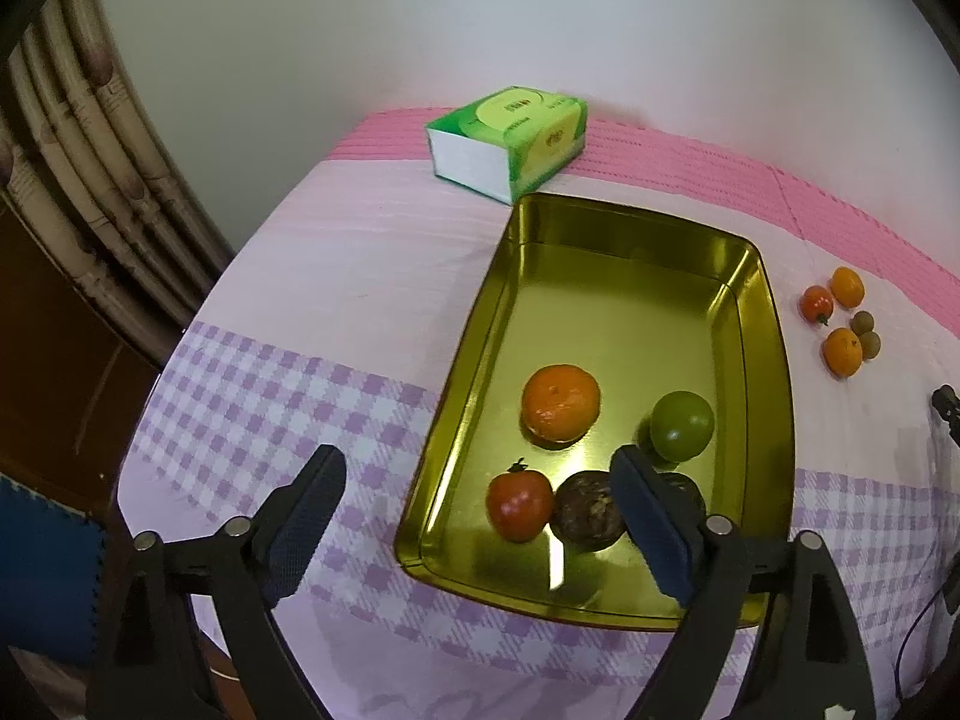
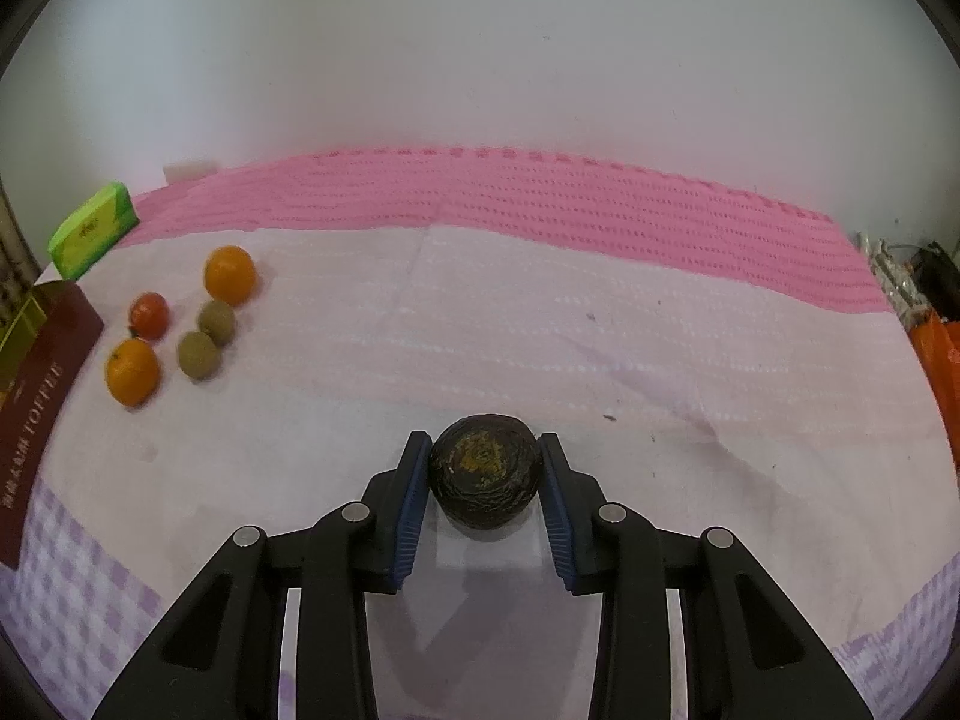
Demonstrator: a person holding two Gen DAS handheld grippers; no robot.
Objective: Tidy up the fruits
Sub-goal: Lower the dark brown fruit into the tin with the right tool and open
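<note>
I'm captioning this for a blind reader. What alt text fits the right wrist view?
The right tongs grip a dark wrinkled fruit just above a pale pink tablecloth. Far left lie two oranges, a small tomato and two small brown fruits, beside a maroon toffee tin and a green tissue pack.

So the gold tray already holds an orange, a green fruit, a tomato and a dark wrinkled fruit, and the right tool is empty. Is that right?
Not quite. The gold tray does hold the orange, green fruit, tomato and a dark wrinkled fruit, but the right tool is not empty: the right wrist view shows it gripping another dark wrinkled fruit.
</note>
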